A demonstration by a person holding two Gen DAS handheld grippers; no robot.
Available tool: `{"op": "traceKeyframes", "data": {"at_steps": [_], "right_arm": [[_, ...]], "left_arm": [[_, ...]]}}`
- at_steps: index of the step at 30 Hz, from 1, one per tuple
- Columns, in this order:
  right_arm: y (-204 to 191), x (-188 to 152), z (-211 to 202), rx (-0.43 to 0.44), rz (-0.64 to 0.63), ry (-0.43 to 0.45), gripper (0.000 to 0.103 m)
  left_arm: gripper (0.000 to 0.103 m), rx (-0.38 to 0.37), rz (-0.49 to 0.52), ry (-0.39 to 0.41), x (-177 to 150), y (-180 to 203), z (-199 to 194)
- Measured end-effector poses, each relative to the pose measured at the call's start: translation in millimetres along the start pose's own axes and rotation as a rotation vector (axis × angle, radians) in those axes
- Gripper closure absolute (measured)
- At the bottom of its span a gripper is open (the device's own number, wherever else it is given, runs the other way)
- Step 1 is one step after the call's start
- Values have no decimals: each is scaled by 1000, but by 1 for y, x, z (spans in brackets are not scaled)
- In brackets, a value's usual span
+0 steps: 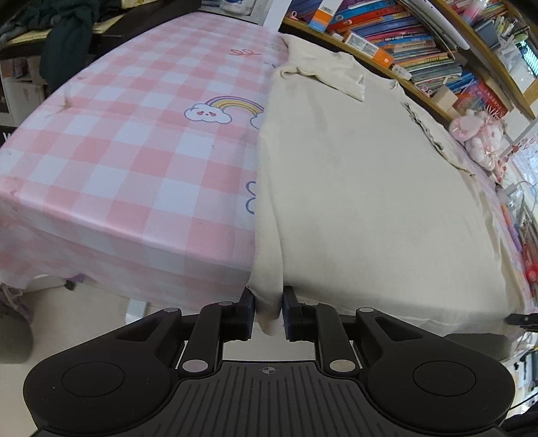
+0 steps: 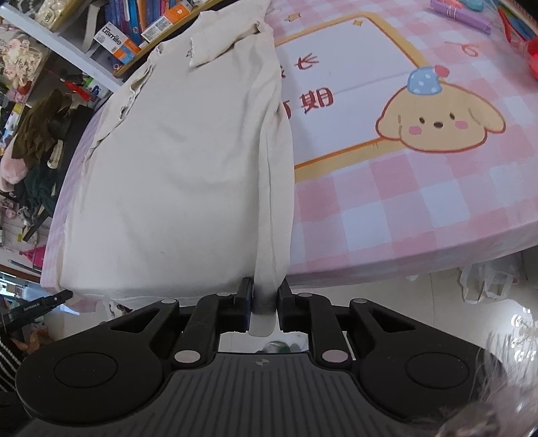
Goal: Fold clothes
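Note:
A cream garment (image 1: 353, 174) lies lengthwise on the pink checked table, folded into a long strip, with a sleeve folded over at the far end. My left gripper (image 1: 268, 309) is shut on the garment's near left corner at the table's front edge. In the right wrist view the same cream garment (image 2: 175, 161) stretches away from me, and my right gripper (image 2: 264, 304) is shut on its near right corner, a fold of cloth hanging between the fingers. The tip of the other gripper (image 2: 50, 301) shows at the left edge.
The pink checked tablecloth (image 1: 127, 161) carries a rainbow print and a puppy print (image 2: 437, 124). Bookshelves (image 1: 403, 37) run behind the table's far side, with a pink plush toy (image 1: 477, 134) beside them. Purple and red items (image 2: 470, 13) lie at the far right. A white bag (image 2: 487, 282) sits on the floor.

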State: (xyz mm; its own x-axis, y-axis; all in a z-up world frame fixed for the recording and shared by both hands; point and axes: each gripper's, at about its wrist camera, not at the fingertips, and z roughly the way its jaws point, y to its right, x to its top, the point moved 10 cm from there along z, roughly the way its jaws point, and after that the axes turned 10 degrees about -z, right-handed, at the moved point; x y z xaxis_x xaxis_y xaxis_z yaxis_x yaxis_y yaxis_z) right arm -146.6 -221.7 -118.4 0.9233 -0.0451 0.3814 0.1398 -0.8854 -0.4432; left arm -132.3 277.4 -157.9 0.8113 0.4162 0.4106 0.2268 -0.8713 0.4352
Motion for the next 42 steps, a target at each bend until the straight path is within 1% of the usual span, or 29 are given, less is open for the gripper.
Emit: {"op": "traceKeyframes", "data": {"at_steps": [2, 5, 8, 11, 14, 17, 23, 26, 27, 29, 31, 34, 38, 40, 42], "right_arm": [[-1, 0, -1, 1, -18, 2, 94], [2, -4, -9, -9, -41, 3, 95], [4, -7, -17, -20, -64, 5, 96], [7, -10, -25, -30, -86, 3, 96], [12, -19, -32, -32, -101, -25, 96], [19, -33, -40, -25, -100, -53, 96], [40, -75, -49, -9, -77, -146, 96], [46, -94, -50, 10, -66, -186, 96], [45, -96, -51, 25, -63, -189, 96], [41, -93, -56, 73, -54, -175, 96], [32, -74, -68, 160, -29, -107, 96], [21, -26, -92, 283, 28, 64, 96], [24, 49, -116, 380, 128, 314, 96], [32, 85, -120, 405, 202, 421, 96], [39, 116, -121, 419, 262, 493, 96]], "left_arm": [[93, -19, 0, 11, 0, 2, -3], [96, -42, -22, 29, 0, 2, -11], [97, -42, -53, 14, -4, -1, -15], [97, -27, -23, -37, -14, 1, -13], [97, -19, -12, -85, -29, 1, -14], [97, -18, -28, -124, -47, -2, -20], [97, 6, -64, -232, -103, -6, -27], [97, 14, -83, -261, -120, -2, -30], [97, 1, -92, -252, -120, 2, -32], [97, -56, -120, -194, -105, 16, -42], [97, -126, -159, -124, -88, 31, -54], [97, -296, -262, 44, -39, 65, -68], [97, -512, -371, 276, 33, 103, -87], [97, -581, -451, 372, 69, 112, -88], [97, -600, -505, 422, 97, 119, -79]]}}
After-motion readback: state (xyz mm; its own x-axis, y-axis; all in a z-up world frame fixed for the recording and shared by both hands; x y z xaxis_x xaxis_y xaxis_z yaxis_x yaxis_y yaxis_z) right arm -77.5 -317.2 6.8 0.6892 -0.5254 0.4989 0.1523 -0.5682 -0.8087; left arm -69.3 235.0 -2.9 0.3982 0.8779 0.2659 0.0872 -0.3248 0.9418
